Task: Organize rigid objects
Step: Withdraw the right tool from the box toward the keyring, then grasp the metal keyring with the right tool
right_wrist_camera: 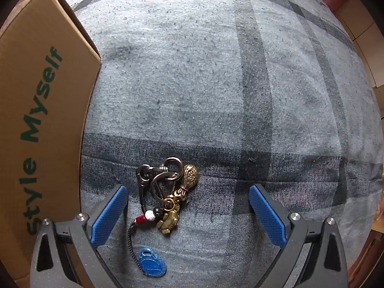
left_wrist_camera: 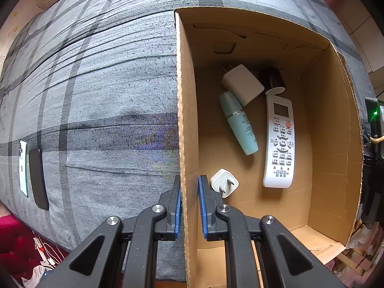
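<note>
we clamp the left tool (left_wrist_camera: 189, 204) on the cardboard box (left_wrist_camera: 184, 120) wall to steady it; the right tool (right_wrist_camera: 188, 212), jaws apart, straddles the keychain (right_wrist_camera: 165, 199) on the bed (right_wrist_camera: 192, 84) beside the box.

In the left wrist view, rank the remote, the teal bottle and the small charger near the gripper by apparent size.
1. remote
2. teal bottle
3. small charger
All lie on the box floor, so nearness hardly skews this.

left gripper (left_wrist_camera: 189, 189) points down, jaws nearly closed; right gripper (right_wrist_camera: 188, 200) points down, jaws spread wide
</note>
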`<state>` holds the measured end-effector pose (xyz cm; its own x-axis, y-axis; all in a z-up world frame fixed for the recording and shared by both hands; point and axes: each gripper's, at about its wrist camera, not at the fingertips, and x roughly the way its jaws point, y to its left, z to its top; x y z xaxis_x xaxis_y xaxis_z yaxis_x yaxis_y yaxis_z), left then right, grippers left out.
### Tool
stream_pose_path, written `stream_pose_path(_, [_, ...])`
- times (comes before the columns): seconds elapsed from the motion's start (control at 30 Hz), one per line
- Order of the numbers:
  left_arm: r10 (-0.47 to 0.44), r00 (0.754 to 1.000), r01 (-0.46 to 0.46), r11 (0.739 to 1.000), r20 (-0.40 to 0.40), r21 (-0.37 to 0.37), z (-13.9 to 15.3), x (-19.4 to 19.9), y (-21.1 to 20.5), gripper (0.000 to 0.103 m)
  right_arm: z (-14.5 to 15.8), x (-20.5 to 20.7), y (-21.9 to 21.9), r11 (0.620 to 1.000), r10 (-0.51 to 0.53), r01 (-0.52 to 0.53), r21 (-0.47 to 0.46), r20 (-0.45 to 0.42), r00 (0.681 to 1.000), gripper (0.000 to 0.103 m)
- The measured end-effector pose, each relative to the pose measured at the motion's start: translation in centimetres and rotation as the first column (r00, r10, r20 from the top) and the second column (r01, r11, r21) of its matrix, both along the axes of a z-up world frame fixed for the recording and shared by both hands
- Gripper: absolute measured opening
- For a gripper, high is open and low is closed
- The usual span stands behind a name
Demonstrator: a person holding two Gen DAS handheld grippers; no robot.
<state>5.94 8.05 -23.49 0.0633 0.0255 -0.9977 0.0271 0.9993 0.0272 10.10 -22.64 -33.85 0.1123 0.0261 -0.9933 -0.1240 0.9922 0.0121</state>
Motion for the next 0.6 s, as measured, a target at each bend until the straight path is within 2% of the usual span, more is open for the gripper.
stream_pose_path(0.23, [0.000, 1.000, 0.000, 1.000, 0.000, 0.001, 0.1, 0.0, -0.1, 0.013, 0.1, 0.2, -0.4, 1.000, -0.024, 0.024, 0.019, -0.006, 1.000, 0.103])
stream_pose_path(0.27, [0.001, 1.000, -0.001, 1.000, 0.000, 0.002, 0.1, 0.0, -0.1, 0.013, 0.4, 0.3, -0.4, 1.000, -0.024, 0.024, 0.017, -0.012, 1.000, 0.100])
stream_pose_path(0.33, [0.000, 1.000, 0.000, 1.000, 0.000, 0.002, 0.1, 0.0, -0.1, 0.013, 0.5, 0.5, -0.4, 1.000, -0.022, 0.022, 0.012, -0.017, 1.000, 0.090])
stream_pose_path(0.37, [0.000, 1.000, 0.000, 1.000, 0.001, 0.002, 0.1, 0.0, -0.1, 0.013, 0.7, 0.6, -0.5, 1.000, -0.025, 0.025, 0.013, -0.014, 1.000, 0.081])
stream_pose_path(0.4, [0.000, 1.000, 0.000, 1.000, 0.001, 0.002, 0.1, 0.0, -0.2, 0.013, 1.0, 0.7, -0.5, 0.999, -0.029, 0.029, 0.021, -0.013, 0.999, 0.066])
stream_pose_path(0.43, [0.000, 1.000, 0.000, 1.000, 0.001, 0.002, 0.1, 0.0, -0.2, 0.013, 1.3, 0.6, -0.5, 0.999, -0.032, 0.033, 0.033, -0.015, 0.999, 0.056])
stream_pose_path(0.47, [0.000, 1.000, 0.000, 1.000, 0.001, 0.002, 0.1, 0.0, -0.2, 0.013, 1.5, 0.7, -0.5, 0.998, -0.037, 0.038, 0.041, -0.019, 0.999, 0.036])
stream_pose_path(0.53, [0.000, 1.000, 0.000, 1.000, 0.001, 0.002, 0.2, 0.0, -0.2, 0.013, 1.6, 0.7, -0.6, 0.998, -0.038, 0.039, 0.048, -0.035, 0.999, 0.027])
stream_pose_path(0.57, [-0.002, 1.000, 0.002, 1.000, 0.001, 0.003, 0.2, 0.0, -0.2, 0.013, 1.6, 0.7, -0.5, 0.998, -0.035, 0.037, 0.049, -0.039, 0.999, 0.014])
stream_pose_path(0.6, [-0.002, 1.000, 0.002, 1.000, 0.001, 0.003, 0.2, 0.0, -0.2, 0.013, 1.7, 0.7, -0.5, 0.998, -0.032, 0.034, 0.049, -0.037, 0.999, 0.013])
